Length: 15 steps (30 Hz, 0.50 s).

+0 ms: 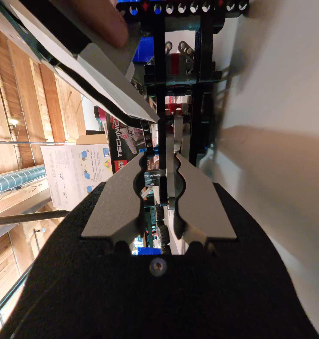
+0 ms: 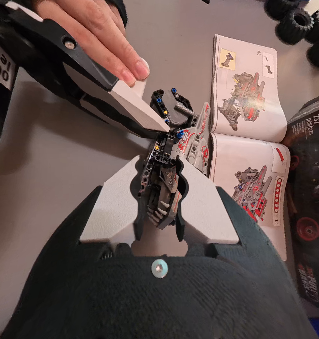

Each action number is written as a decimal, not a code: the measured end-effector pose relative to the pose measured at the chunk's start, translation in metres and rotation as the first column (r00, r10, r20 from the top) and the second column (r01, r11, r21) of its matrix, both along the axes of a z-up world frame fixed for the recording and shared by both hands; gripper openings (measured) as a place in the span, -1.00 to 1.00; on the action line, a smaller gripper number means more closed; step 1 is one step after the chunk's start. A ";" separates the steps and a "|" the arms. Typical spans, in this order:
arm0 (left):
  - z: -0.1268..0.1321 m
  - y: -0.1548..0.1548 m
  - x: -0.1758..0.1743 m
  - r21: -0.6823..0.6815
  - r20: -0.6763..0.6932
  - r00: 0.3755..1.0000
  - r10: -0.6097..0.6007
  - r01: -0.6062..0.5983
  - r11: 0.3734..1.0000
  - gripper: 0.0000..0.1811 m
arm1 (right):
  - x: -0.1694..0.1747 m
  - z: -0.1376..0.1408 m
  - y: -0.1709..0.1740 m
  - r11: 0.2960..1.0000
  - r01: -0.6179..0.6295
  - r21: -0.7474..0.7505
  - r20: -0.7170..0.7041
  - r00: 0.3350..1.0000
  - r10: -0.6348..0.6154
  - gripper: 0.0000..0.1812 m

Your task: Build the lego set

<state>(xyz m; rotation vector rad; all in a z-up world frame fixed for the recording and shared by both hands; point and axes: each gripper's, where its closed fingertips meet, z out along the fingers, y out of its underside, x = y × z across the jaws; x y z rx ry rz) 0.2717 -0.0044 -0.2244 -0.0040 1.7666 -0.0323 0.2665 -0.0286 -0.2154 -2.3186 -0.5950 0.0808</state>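
Note:
The lego model (image 2: 189,152) is a grey, black and red vehicle body with a toothed front. My right gripper (image 2: 158,158) is shut on it across its width and holds it on edge over the table (image 2: 63,146). My left gripper (image 2: 162,132) comes in from the upper left, its tips at the model's black frame. In the left wrist view the model (image 1: 175,62) stretches away. The left gripper (image 1: 160,156) has its jaws apart around a black beam (image 1: 161,137), with a gap on the left side. The right gripper (image 1: 155,120) reaches in from the upper left.
An open instruction booklet (image 2: 246,91) lies right of the model. The dark set box (image 2: 310,165) is at the far right, also in the left wrist view (image 1: 122,139). Several black tyres (image 2: 299,20) sit at the top right. A hand (image 2: 109,40) rests on the left gripper. Both grippers' tips are close together, under 4 cm apart.

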 end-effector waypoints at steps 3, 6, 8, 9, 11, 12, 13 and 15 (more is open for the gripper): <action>0.000 -0.003 0.000 -0.058 -0.011 1.000 -0.023 0.023 0.998 -0.72 | 0.001 0.000 -0.002 1.000 0.003 -0.002 -0.007 1.000 -0.003 -0.61; -0.002 -0.008 -0.004 -0.169 -0.068 0.995 -0.067 0.055 0.984 -0.68 | 0.001 0.006 -0.005 1.000 -0.016 0.004 -0.107 0.994 0.016 -0.59; -0.002 -0.016 -0.008 -0.213 -0.098 0.989 -0.113 0.090 0.973 -0.64 | 0.010 0.015 -0.004 0.999 0.018 0.042 -0.160 0.987 -0.011 -0.61; -0.001 -0.020 -0.010 -0.228 -0.108 0.985 -0.137 0.110 0.967 -0.64 | 0.013 0.015 -0.007 0.999 0.013 0.036 -0.176 0.984 -0.006 -0.62; 0.002 -0.026 -0.009 -0.255 -0.121 0.981 -0.150 0.116 0.960 -0.64 | 0.013 0.012 -0.009 0.999 -0.031 0.041 -0.160 0.986 0.038 -0.65; 0.002 -0.028 -0.008 -0.267 -0.136 0.978 -0.156 0.115 0.957 -0.64 | 0.012 0.010 -0.011 0.996 -0.078 0.044 -0.126 0.989 0.083 -0.68; 0.002 -0.029 -0.007 -0.279 -0.142 0.977 -0.158 0.113 0.954 -0.65 | 0.014 0.006 -0.012 0.990 -0.133 0.049 -0.060 0.989 0.136 -0.71; 0.005 -0.029 -0.004 -0.301 -0.148 0.977 -0.154 0.104 0.948 -0.74 | 0.023 0.006 -0.010 0.970 -0.221 0.104 0.118 0.971 0.208 -0.75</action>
